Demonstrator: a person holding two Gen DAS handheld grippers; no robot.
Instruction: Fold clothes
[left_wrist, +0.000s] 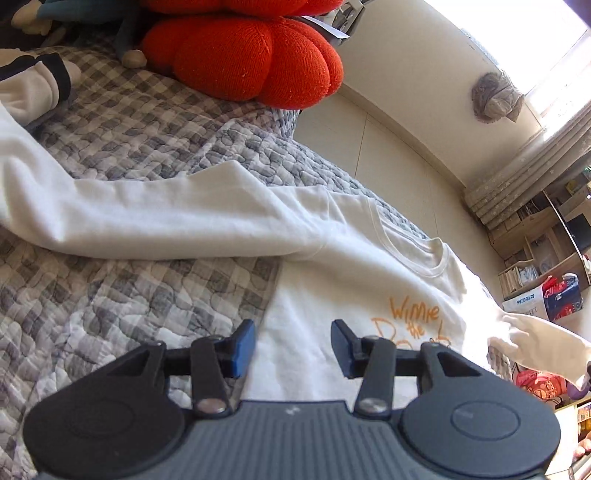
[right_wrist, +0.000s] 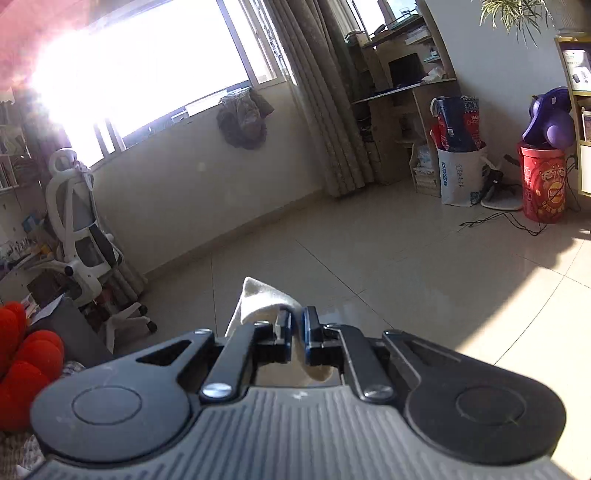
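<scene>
Your left hand-held gripper (left_wrist: 293, 345) has its blue pads spread about halfway with nothing between them, hovering just over the white sweatshirt (left_wrist: 332, 266). That sweatshirt's lying flat on the grey checked quilt (left_wrist: 110, 280) of the bed, orange lettering up, one sleeve stretched out across the quilt. Your right hand-held gripper (right_wrist: 297, 338) is pinched tight on a white bit of the sweatshirt's fabric (right_wrist: 258, 299), held up over the tiled floor (right_wrist: 406, 266). Red knitted cushion (left_wrist: 243, 55) sits further up the bed.

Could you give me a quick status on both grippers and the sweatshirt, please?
Left gripper open, over white sweatshirt spread on checked quilt. Right gripper shut on sleeve cuff, lifted. Red cushion clear of the sweatshirt.
</scene>
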